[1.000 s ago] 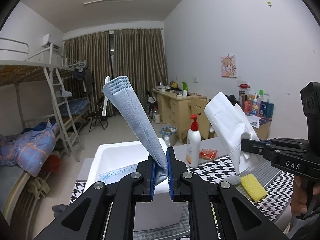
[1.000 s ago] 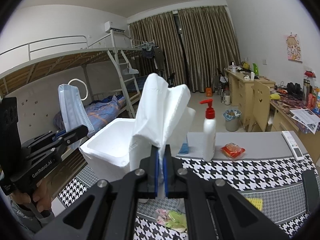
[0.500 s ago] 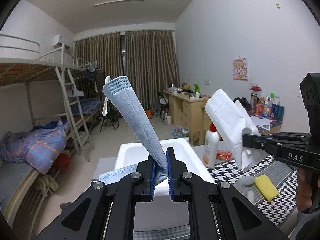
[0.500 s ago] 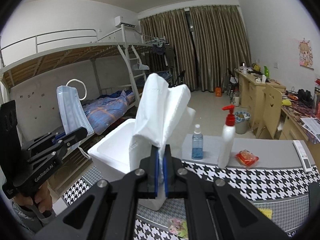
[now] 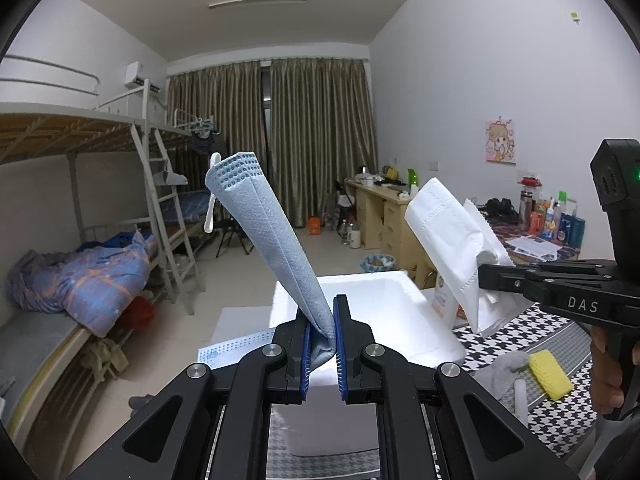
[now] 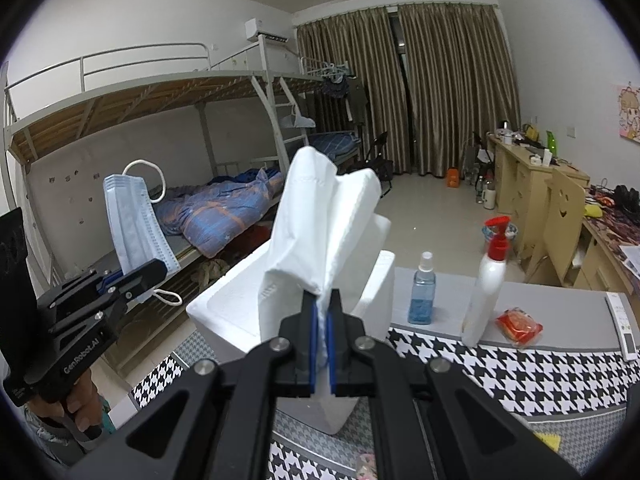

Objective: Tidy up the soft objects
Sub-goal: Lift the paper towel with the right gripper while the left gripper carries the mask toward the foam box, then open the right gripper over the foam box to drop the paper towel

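My left gripper (image 5: 322, 326) is shut on a blue face mask (image 5: 266, 232) that sticks up and leans left, its white ear loop behind it. In the right wrist view the same mask (image 6: 134, 224) stands up from the left gripper (image 6: 154, 270) at the left. My right gripper (image 6: 322, 320) is shut on a folded white tissue (image 6: 320, 216) that stands upright; from the left wrist view the tissue (image 5: 452, 240) shows at the right, pinched by the right gripper (image 5: 486, 270). A white foam box (image 5: 384, 316) sits open just beyond both grippers, also seen as the foam box (image 6: 224, 304).
Another blue mask (image 5: 236, 346) lies left of the box. A yellow sponge (image 5: 550, 374) and grey cloth (image 5: 500, 372) lie on the houndstooth tablecloth (image 6: 520, 376). A blue spray bottle (image 6: 422, 288), pump bottle (image 6: 490, 280), red packet (image 6: 518, 326) and remote (image 6: 622, 326) stand behind. Bunk bed at left.
Both grippers have drifted leftward along the table, so the foam box now sits closer to centre ahead of them. Each keeps its hold on its mask or tissue.
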